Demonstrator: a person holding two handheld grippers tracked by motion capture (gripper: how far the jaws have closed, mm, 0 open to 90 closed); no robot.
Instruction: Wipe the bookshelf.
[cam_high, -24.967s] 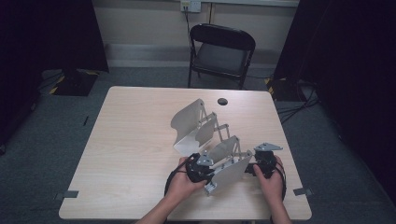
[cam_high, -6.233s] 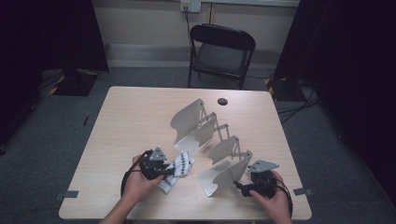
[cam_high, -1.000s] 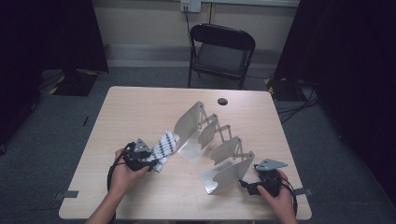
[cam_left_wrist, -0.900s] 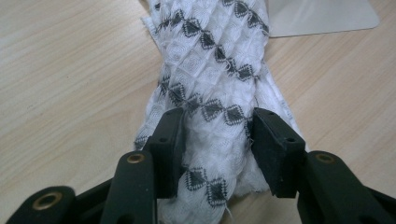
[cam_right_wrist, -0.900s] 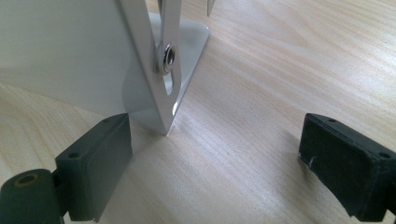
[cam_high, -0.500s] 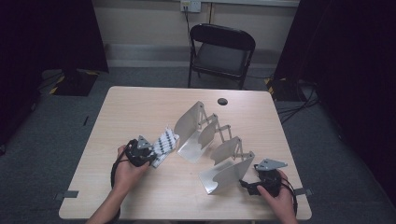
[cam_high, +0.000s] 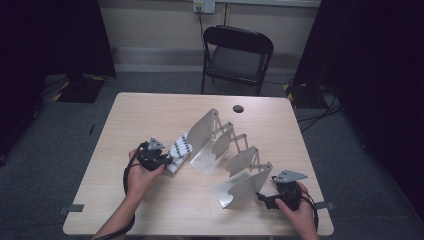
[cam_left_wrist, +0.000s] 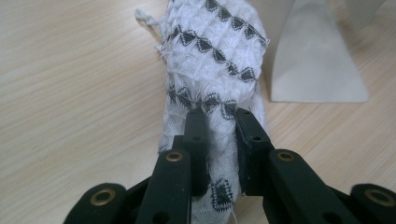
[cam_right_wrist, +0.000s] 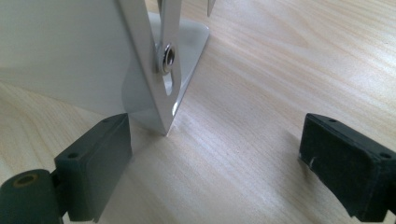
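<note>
Near the left edge of the table, the left gripper has its jaws clamped on a bunched white cloth with dark diamond stripes. The jaws have just been closing, and in the left gripper view the cloth is pinched between the black pads, its loose end lying on the wood just beside the first plate of the metal rack. The pinch sits low on the bundle, probably so the free end can be fed between the plates. By the front right corner, the right gripper rests at the rack's near end plate with its jaws wide apart. In its own view that plate's corner stands between them untouched, seemingly ready to steady the rack.
</note>
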